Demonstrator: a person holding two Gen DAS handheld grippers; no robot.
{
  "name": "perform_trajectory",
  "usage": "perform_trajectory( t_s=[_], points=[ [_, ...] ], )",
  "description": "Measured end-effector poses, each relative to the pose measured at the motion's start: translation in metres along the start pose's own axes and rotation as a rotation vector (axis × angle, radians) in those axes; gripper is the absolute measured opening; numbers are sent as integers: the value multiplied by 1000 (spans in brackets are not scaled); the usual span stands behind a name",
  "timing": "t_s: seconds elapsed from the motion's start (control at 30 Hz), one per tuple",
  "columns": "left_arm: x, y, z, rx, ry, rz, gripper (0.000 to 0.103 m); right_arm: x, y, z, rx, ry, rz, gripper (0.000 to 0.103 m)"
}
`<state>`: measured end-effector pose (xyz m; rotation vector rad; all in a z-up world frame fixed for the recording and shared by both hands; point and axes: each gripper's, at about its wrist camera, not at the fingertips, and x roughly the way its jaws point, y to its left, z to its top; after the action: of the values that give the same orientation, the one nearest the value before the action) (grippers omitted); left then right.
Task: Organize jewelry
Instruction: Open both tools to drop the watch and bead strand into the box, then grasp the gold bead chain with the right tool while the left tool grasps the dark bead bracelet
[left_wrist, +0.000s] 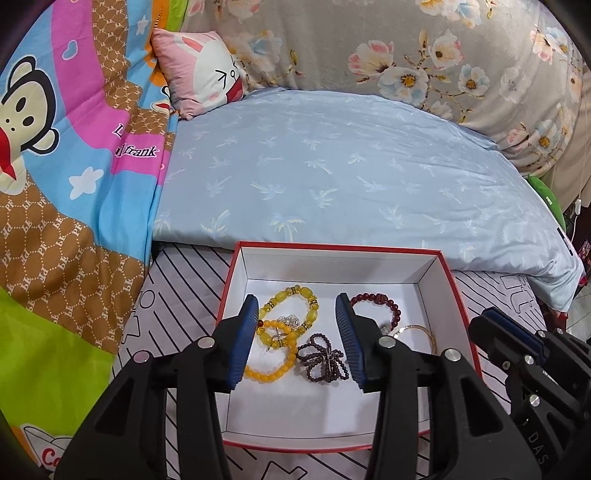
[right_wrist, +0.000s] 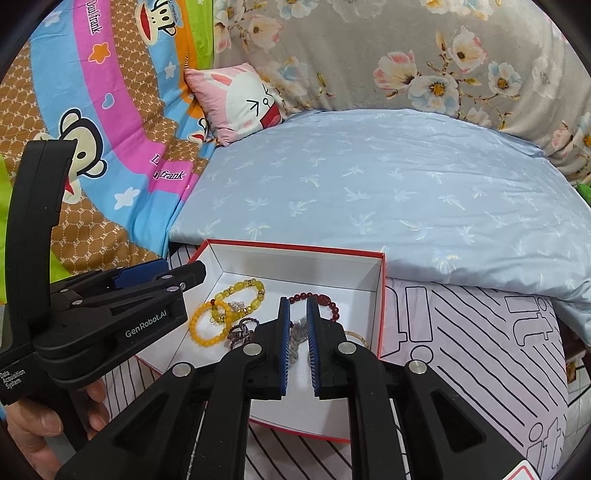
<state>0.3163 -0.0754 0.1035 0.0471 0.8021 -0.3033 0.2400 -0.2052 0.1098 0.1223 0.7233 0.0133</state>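
box: open white cardboard box with red outer rim (left_wrist: 448, 280), sits on a white sheet with black line print (left_wrist: 177, 295), just in front of a pale blue palm-print quilt (left_wrist: 332, 166)
jewelry in box: all lying on the box floor, bunched toward the far half
yellow bracelet 1: big translucent yellow bead bracelet with gold spacers (left_wrist: 291, 295), far left of the pile
yellow bracelet 2: smaller opaque amber-yellow bead bracelet (left_wrist: 275, 363), overlaps the near edge of the first one
purple beads: dark purple small-bead strand bunched in loops (left_wrist: 323, 356), right beside the amber one
red bracelet: dark red round-bead bracelet (left_wrist: 384, 301), far right, partly behind a finger
bangle: thin gold wire bangle (left_wrist: 421, 330), near the right wall, mostly hidden
left gripper: black two-finger gripper with blue ribbed pads (left_wrist: 295, 339), over the box, fingers moderately apart, nothing clamped; yellow and purple pieces show between them but lie below on the floor
right gripper: same build (right_wrist: 298, 343), over the box's right half, fingers narrow, slim gap; a greyish silver chain-like piece (right_wrist: 297, 338) shows in the gap, contact unclear, cannot tell if gripped
hand: person's hand (right_wrist: 40, 428) on the left gripper's handle
background: cartoon monkey blanket (left_wrist: 74, 166), pink bunny cushion (left_wrist: 201, 74), grey floral bedding (left_wrist: 406, 48)
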Motion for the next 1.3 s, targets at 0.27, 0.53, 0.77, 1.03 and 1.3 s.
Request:
perform_trajectory(
  t_s=[0.27,0.53,0.77,1.03,1.3],
  points=[
    [-20,2,-3,-8,-12,-7,42,-19,1,-5,5,-11,2,11],
    [-54,6,-20,-12,-30,0,43,-60,2,-22,1,-36,5,12],
    [-80,12,-57,-15,-13,5,43,-87,9,-53,-7,-29,7,13],
    [-105,31,-102,-52,5,18,52,-105,20,-92,-12,4,32,26],
    [-111,57,-165,-133,74,32,56,-100,33,-142,-31,77,34,30]
  ],
)
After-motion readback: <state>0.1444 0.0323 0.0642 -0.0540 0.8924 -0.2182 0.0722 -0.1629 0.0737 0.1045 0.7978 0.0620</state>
